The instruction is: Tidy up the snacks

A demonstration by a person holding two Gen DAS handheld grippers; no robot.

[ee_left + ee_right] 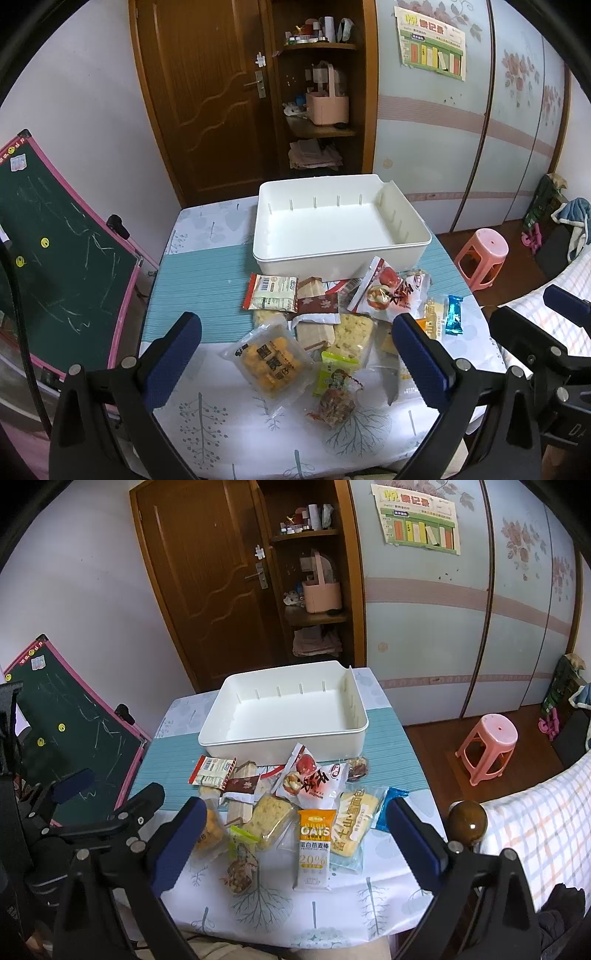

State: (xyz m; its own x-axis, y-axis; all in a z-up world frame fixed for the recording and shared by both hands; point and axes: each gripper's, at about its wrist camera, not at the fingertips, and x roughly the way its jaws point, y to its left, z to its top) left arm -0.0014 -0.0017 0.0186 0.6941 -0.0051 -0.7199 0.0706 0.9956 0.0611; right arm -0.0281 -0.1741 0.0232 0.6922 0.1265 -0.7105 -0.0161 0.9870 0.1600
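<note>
A white empty bin (369,254) (229,742) stands at the table's far middle. A pile of snack packets lies in front of it: a yellow-ball bag (271,363), a green packet (334,373), a red-and-white pouch (380,291) (306,779), an orange OATS bar (314,845), a yellow cake packet (354,819), a blue bar (454,315). My left gripper (295,347) is open above the near part of the pile, holding nothing. My right gripper (295,830) is open over the OATS bar, holding nothing. Each gripper shows at the other view's edge.
The table (195,306) has a teal runner and a tree-print cloth. A green chalkboard (55,266) leans at its left. A pink stool (487,746) stands on the floor at right, next to a checked bed cover (546,812). A wooden door and shelves stand behind.
</note>
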